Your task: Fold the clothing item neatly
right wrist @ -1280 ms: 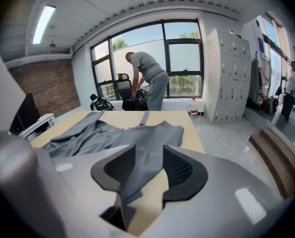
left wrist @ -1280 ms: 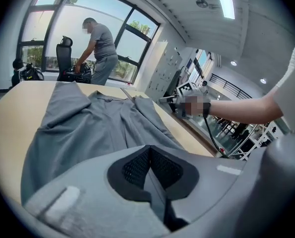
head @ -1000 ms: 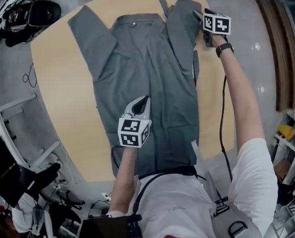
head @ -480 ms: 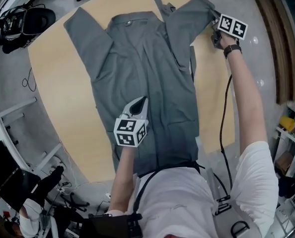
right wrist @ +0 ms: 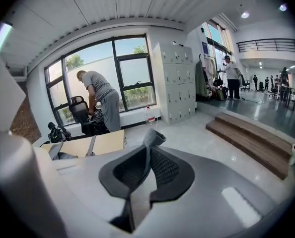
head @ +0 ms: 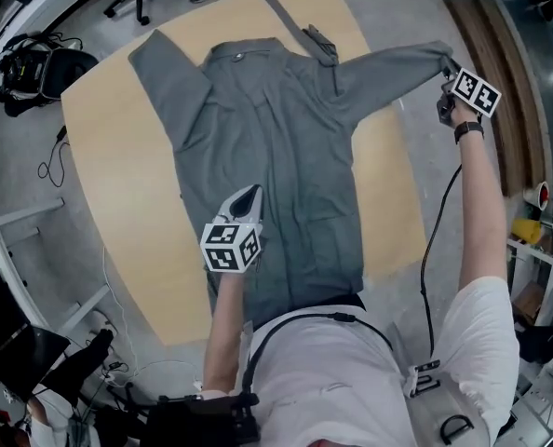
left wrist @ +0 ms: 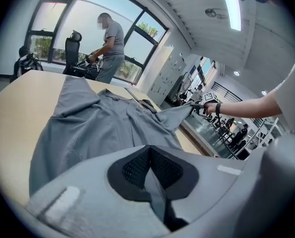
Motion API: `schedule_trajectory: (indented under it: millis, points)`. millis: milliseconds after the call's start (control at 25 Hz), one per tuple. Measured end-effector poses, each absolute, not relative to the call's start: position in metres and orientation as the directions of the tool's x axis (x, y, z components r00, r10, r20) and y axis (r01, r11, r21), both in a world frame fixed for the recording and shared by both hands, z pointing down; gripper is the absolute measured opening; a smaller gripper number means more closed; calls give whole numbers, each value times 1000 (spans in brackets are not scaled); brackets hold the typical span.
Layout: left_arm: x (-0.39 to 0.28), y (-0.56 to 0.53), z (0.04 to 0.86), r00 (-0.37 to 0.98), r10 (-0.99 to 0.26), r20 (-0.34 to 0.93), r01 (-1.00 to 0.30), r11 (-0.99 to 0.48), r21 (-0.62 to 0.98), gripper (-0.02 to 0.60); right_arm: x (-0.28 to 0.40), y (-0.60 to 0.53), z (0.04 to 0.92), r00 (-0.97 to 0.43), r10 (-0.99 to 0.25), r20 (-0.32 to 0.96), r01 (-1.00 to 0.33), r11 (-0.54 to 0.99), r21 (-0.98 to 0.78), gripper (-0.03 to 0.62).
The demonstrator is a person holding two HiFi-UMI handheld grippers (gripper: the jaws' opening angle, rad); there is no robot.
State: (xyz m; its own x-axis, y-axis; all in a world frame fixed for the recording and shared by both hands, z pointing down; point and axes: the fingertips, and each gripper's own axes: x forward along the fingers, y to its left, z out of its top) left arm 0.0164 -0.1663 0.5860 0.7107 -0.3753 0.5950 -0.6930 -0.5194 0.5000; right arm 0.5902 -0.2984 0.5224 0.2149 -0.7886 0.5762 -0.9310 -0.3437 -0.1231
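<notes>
Right gripper [head: 448, 67] jaws just closed on sleeve [head: 388, 68], pulled sideways from shirt [head: 276, 138]

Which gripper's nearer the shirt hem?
Left. Left gripper pinches the shirt low, toward the hem; right gripper, jaws just closed on the sleeve cuff, is beyond the table.

On the bench [head: 109, 184], bare wood lies open along the left side and near right corner. The shirt [head: 276, 156] covers the middle, its sleeve [head: 397, 63] stretched out past the right edge. A bag [head: 34, 63] and steps [head: 511, 147] on the floor flank the bench.
</notes>
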Motion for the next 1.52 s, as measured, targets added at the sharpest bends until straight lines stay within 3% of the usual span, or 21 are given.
schedule_trajectory:
  millis: [160,320,520,760,960,1080,1120,1200,1360,1520]
  points:
    - [0,-160,576,705,-403,584,-704,-501,503,4,569,-292,496,213,-816,537,-939,-322,-117,32]
    - [-27,-157,560,687,-458,565,-726,-472,500,3,521,-297,438,180,-893,414,-951,-265,-157,32]
    - [-45,-145,556,667,-499,553,-744,-416,522,3,389,-307,381,-70,-958,279,-960,-11,-279,32]
    - [-78,-131,548,617,-562,551,-779,-338,528,5,192,-306,374,-368,-904,216,-870,253,-422,32]
    - [-134,-121,554,564,-607,560,-806,-255,535,4,45,-292,428,-516,-810,278,-816,367,-447,32]
    - [-166,-113,562,517,-628,582,-828,-194,526,4,-21,-270,489,-569,-732,376,-806,403,-434,35]
    - [-176,-110,565,501,-633,591,-835,-174,521,4,-41,-258,517,-584,-688,431,-805,424,-415,44]
    - [-193,-104,572,475,-636,608,-847,-141,513,4,-75,-226,579,-608,-565,558,-793,472,-386,124]
    - [-204,-98,586,463,-618,636,-855,-120,505,5,-97,-153,655,-632,-371,680,-757,484,-439,197]
    - [-191,-110,599,488,-584,649,-852,-157,500,5,-79,-132,659,-632,-389,671,-768,434,-472,196]
